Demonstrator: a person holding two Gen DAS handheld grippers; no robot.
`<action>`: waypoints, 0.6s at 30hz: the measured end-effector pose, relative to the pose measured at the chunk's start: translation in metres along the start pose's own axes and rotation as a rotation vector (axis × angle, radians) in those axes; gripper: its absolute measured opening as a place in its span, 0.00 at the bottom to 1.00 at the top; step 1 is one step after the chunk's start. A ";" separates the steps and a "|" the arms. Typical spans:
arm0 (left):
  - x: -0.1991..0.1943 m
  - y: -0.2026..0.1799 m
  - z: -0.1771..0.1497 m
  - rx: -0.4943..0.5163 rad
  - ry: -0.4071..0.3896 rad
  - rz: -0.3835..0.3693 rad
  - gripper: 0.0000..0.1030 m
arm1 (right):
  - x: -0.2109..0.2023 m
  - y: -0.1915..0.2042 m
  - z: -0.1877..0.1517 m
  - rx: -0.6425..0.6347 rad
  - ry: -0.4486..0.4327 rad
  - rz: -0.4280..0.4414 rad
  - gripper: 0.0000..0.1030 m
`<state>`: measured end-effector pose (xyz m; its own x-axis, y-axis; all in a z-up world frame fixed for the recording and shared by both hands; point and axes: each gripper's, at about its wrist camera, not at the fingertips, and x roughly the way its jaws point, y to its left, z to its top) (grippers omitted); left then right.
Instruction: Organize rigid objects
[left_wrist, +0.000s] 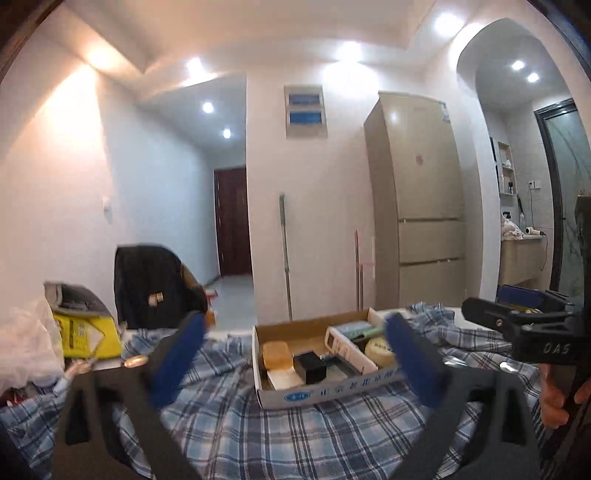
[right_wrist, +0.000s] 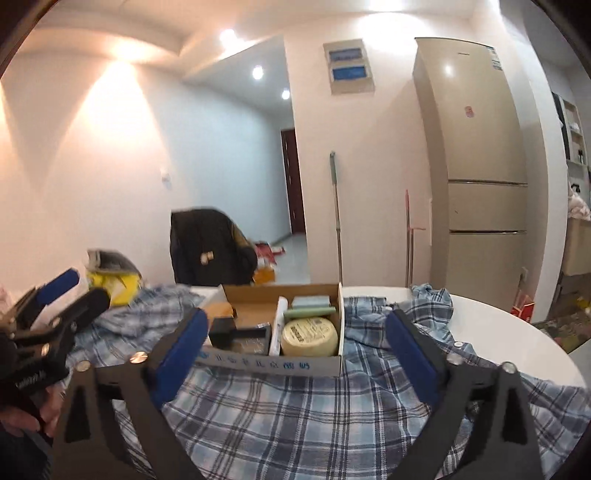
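An open cardboard box (left_wrist: 295, 400) (right_wrist: 258, 363) sits on a blue plaid cloth (left_wrist: 332, 435) (right_wrist: 295, 406) on a white table. In it lie an orange block (left_wrist: 275, 354), a black cube (left_wrist: 309, 365), a white remote (left_wrist: 351, 350) (right_wrist: 277, 325), a round yellow tin (left_wrist: 380, 349) (right_wrist: 309, 334) and green items (right_wrist: 308, 308). My left gripper (left_wrist: 295, 343) is open and empty, hovering just before the box. My right gripper (right_wrist: 295, 339) is open and empty, also in front of the box. Each gripper shows at the edge of the other's view.
A yellow package (left_wrist: 86, 332) (right_wrist: 116, 286) and a white plastic bag (left_wrist: 26, 343) lie at the left of the table. A chair with a dark jacket (left_wrist: 155, 284) (right_wrist: 210, 251) stands behind. A fridge (left_wrist: 417, 199) and mop handle (left_wrist: 285, 254) stand by the far wall.
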<state>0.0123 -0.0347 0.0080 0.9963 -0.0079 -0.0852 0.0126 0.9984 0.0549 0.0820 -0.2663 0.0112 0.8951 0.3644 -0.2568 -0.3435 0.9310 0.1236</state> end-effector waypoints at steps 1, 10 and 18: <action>-0.004 -0.001 0.000 0.005 -0.017 -0.007 1.00 | -0.004 -0.002 0.001 0.009 -0.021 0.004 1.00; -0.008 -0.005 0.001 0.031 -0.031 -0.020 1.00 | -0.006 0.008 -0.002 -0.032 -0.027 0.009 1.00; -0.001 0.008 -0.001 -0.026 0.011 -0.010 1.00 | -0.008 0.006 -0.003 -0.028 -0.028 0.007 1.00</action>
<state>0.0113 -0.0267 0.0077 0.9951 -0.0173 -0.0970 0.0201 0.9994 0.0279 0.0718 -0.2634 0.0116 0.9001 0.3702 -0.2295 -0.3571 0.9289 0.0980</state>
